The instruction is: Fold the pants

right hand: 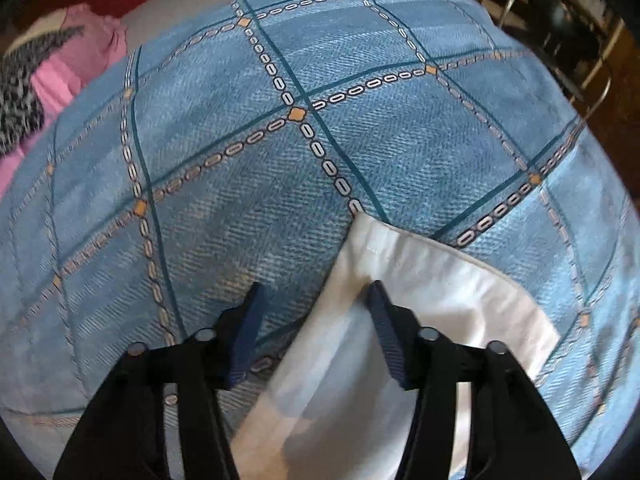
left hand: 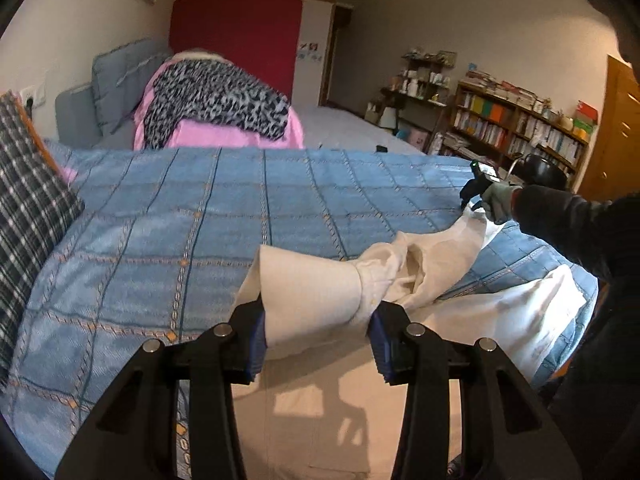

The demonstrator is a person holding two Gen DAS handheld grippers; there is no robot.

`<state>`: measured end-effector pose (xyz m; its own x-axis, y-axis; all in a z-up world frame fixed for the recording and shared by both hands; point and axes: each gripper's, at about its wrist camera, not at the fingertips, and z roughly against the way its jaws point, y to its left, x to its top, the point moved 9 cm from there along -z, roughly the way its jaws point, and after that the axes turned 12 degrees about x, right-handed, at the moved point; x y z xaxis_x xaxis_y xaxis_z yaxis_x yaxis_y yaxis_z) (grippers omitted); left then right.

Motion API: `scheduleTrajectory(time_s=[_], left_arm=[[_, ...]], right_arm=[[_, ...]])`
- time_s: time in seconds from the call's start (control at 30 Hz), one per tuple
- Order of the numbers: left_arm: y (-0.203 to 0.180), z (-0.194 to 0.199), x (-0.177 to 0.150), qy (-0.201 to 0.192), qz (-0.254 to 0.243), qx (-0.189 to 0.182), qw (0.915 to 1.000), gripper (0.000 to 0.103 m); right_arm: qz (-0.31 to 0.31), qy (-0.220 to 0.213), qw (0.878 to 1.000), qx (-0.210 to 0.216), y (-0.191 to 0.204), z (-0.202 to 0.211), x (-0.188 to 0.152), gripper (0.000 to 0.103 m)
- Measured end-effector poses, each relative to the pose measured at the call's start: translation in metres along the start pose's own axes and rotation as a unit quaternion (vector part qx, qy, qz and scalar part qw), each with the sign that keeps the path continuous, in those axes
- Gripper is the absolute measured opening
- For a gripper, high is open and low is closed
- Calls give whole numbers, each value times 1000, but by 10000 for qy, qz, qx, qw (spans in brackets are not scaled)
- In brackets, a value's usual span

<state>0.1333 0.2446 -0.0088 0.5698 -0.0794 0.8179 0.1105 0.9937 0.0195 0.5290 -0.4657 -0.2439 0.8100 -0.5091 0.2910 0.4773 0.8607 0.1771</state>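
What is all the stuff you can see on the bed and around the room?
pants: one, white, lying on the bedspread
bedspread: one, blue checked, over the bed
pink garment: one, behind the bedspread
leopard-print cloth: one, black and white, on the pink garment
plaid cloth: one, dark, far left
bookshelf: one, brown, right wall
left gripper: black, jaws apart around the pants
right gripper: black, open over a pant end

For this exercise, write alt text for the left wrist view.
The left gripper holds bunched white pants between open fingers above a blue checked bedspread. Far right, the right gripper meets another part.
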Motion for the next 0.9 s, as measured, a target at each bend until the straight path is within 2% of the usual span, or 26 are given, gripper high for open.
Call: scheduleTrajectory(time_s=[0.03, 0.13, 0.33, 0.53, 0.73, 0.9], left_arm=[[-1, 3, 2, -41, -52, 6, 10000, 43], [-5, 8, 3, -100, -153, 6, 9998, 43], [-2, 3, 3, -160, -195, 84, 9996, 43], [8, -2, 12, -326, -84, 101, 9994, 44], [19, -3, 18, -445, 103, 63, 9989, 44], [26, 2, 19, -532, 310, 8, 9981, 44]], right_arm=[[-3, 6, 10000, -47, -3, 1, 0, 19], [-38, 44, 10000, 28, -12, 5, -3, 3], [-308, -431, 9979, 373, -29, 49, -4, 3], [-807, -911, 9878, 969, -72, 115, -6, 3], [-1069, -1294, 9769, 1323, -121, 178, -35, 2], [-1259, -1641, 9664, 1527, -165, 232, -82, 1]])
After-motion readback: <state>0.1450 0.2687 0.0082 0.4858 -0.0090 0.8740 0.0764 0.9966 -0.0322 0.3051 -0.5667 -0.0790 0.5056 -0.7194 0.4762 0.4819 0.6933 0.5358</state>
